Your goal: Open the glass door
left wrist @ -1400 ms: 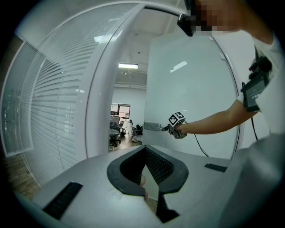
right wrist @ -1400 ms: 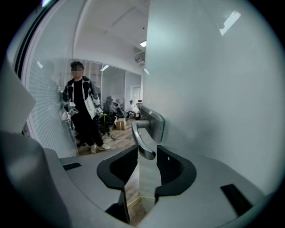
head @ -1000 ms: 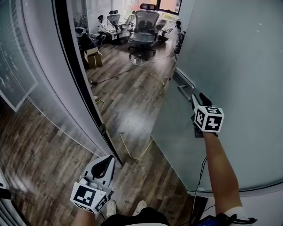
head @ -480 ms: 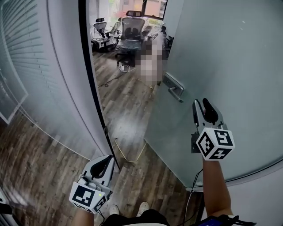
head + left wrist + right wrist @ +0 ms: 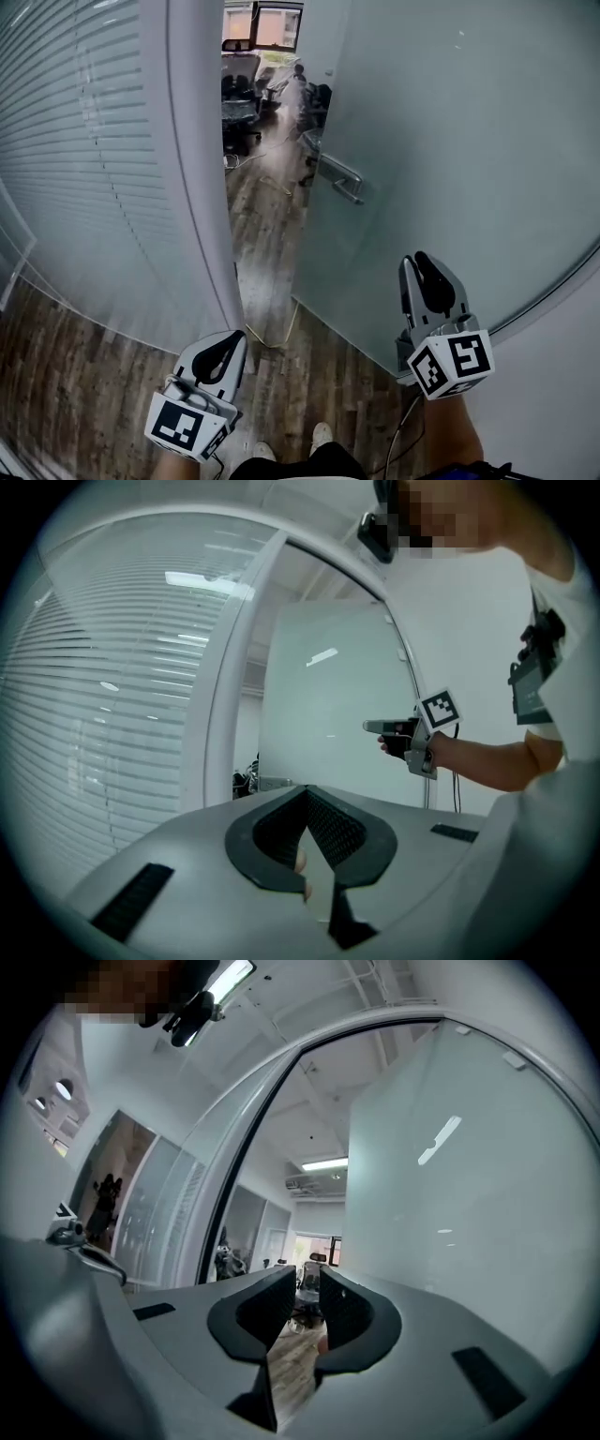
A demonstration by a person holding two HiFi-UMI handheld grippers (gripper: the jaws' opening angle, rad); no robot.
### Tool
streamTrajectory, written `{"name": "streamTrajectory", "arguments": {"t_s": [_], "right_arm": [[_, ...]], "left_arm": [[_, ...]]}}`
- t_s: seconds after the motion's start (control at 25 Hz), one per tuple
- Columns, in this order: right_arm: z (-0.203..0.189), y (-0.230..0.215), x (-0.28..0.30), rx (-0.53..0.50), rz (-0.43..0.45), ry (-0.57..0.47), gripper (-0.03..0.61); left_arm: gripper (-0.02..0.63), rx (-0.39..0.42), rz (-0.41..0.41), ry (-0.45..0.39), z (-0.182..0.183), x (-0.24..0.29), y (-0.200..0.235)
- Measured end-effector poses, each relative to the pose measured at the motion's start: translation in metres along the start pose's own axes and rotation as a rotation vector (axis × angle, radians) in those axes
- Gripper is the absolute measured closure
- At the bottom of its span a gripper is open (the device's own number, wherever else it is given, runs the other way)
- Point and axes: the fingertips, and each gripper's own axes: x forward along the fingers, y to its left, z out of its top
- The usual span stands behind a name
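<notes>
Wood-look plank floor point(image 5: 267, 234) runs from your feet into an office beyond, with a slatted-blind glass wall point(image 5: 84, 150) filling the head view from 8 to 11 o'clock. The glass door point(image 5: 459, 141) is frosted and takes up everything from 12 round to 4 o'clock. It stands ajar, leaving a narrow gap at 12 through which you can see office chairs point(image 5: 239, 89). Its metal handle point(image 5: 339, 178) sits on the door's edge at about 1 o'clock, and neither of your tools is touching it. Your left tongs point(image 5: 228, 337) are down at 7 o'clock and your right tongs point(image 5: 417, 261) at 5 o'clock, just beside the door's face and well below the handle.

Left gripper view: the left tongs point(image 5: 307, 794) have their tips pinched together with nothing in them. The door point(image 5: 328, 696) is at 12 o'clock and the blinds point(image 5: 112, 696) at 9. Your right tongs point(image 5: 375, 727) show at 2 o'clock, pointing level at the door.

Right gripper view: the right tongs point(image 5: 305, 1288) have just been closing and now stand a narrow slot apart, with nothing between them, just the office visible through the gap. The door point(image 5: 469, 1204) fills 1 to 4 o'clock, and the dark door frame point(image 5: 234, 1185) arcs up at 10 to 11.
</notes>
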Motion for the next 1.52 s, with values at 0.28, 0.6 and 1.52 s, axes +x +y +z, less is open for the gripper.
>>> {"name": "streamTrajectory", "arguments": {"t_s": [0.28, 0.6, 1.52], "right_arm": [[-0.033, 0.047, -0.086, 0.078, -0.003, 0.030, 0.575], [-0.057, 0.087, -0.129, 0.148, 0.026, 0.147, 0.575], [-0.019, 0.094, -0.254, 0.214, 0.248, 0.095, 0.577]], "left_arm": [[0.615, 0.019, -0.062, -0.004, -0.021, -0.024, -0.009], [0.615, -0.004, -0.078, 0.003, -0.010, -0.037, -0.014], [0.615, -0.004, 0.161, 0.032, 0.020, -0.155, -0.138]]}}
